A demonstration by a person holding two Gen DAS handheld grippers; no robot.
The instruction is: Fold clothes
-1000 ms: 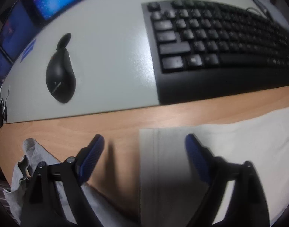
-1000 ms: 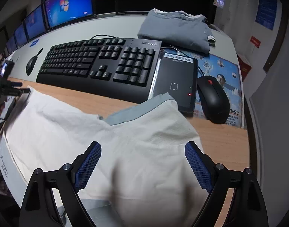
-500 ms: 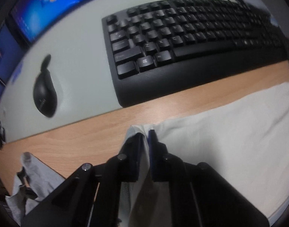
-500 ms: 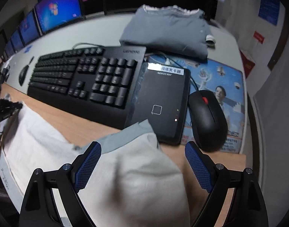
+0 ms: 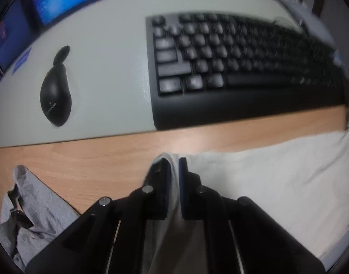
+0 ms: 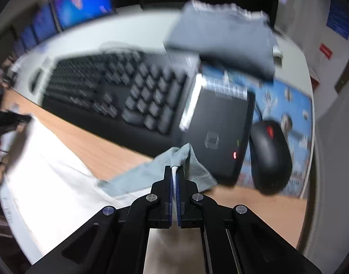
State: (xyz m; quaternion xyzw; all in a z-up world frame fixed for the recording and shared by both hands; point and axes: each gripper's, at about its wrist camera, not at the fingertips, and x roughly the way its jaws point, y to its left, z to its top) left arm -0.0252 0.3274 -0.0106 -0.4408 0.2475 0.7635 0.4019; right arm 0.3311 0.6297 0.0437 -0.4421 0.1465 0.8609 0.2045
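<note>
A cream garment (image 5: 265,182) with a grey-blue band lies along the wooden front strip of the desk. My left gripper (image 5: 173,161) is shut on one corner of it, and a fold of cream fabric stands up between the blue pads. In the right wrist view the same garment (image 6: 48,159) spreads to the left. My right gripper (image 6: 174,169) is shut on the corner with the grey-blue band (image 6: 151,173), which is pulled up off the desk in a peak just in front of a black card reader.
A black keyboard (image 5: 242,68) (image 6: 119,91) sits behind the garment. A black mouse (image 5: 55,98) is at far left; another mouse (image 6: 271,155) and a black card reader (image 6: 220,132) are at right. A folded grey garment (image 6: 222,43) lies at the back. Crumpled grey cloth (image 5: 32,212) hangs at the front left.
Both grippers stood open over the garment a second ago. The left shut on its corner first, then the right shut on the banded corner and raised it.
</note>
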